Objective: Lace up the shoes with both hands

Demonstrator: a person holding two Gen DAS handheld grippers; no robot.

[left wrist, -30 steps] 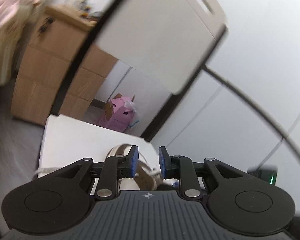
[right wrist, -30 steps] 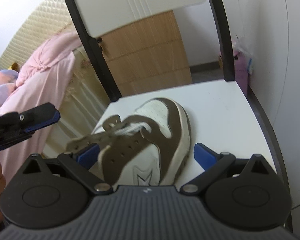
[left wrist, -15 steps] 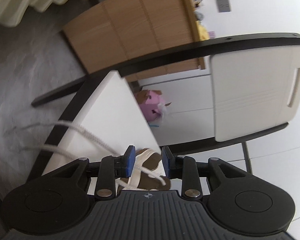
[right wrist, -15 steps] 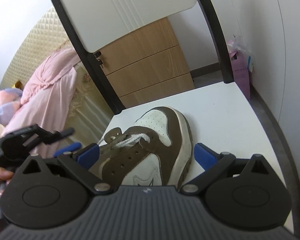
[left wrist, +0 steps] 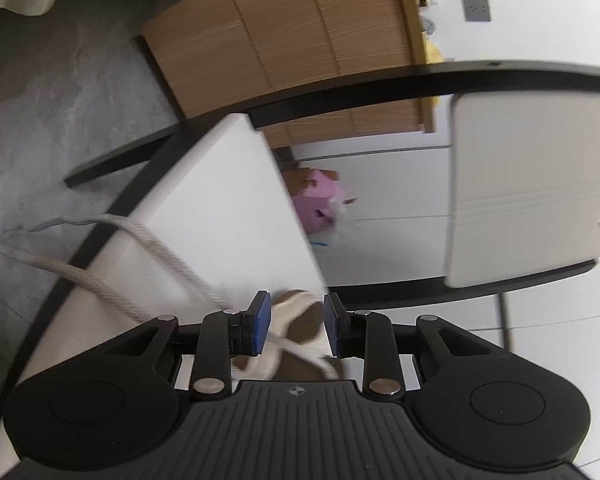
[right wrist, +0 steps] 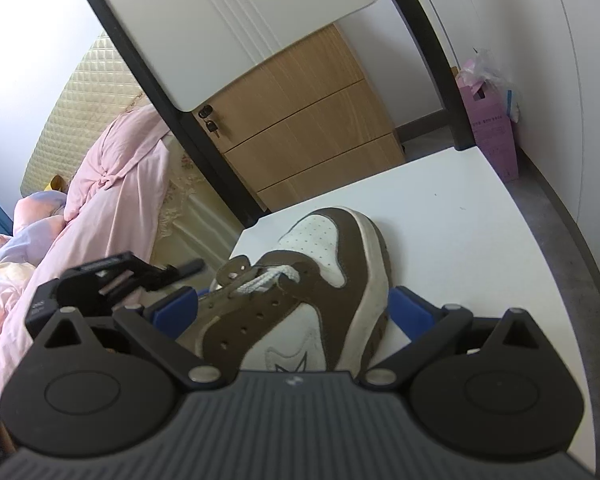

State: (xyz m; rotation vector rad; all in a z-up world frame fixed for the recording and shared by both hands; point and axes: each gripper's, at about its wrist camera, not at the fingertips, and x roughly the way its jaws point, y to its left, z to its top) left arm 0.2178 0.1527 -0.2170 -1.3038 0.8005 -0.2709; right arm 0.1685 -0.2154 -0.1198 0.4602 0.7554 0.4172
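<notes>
A brown-and-white shoe (right wrist: 324, 280) lies on the white seat of a chair (right wrist: 460, 220), its long axis running away from me, toe toward the chair's backrest and heel toward my right gripper (right wrist: 294, 306). That gripper is spread wide, its blue pads on either side of the shoe without touching it. The shoe has suede-like brown panels, a perforated white toe, a thick pale sole and rows of empty eyelets; only the pair nearest the toe carries the white woven lace (right wrist: 264, 280). My left gripper (left wrist: 296, 324) sits at the shoe's left side, fingers parted with a gap, holding nothing. Two lace ends (left wrist: 112, 276) trail off past the seat's edge toward the grey floor (left wrist: 52, 80).
</notes>
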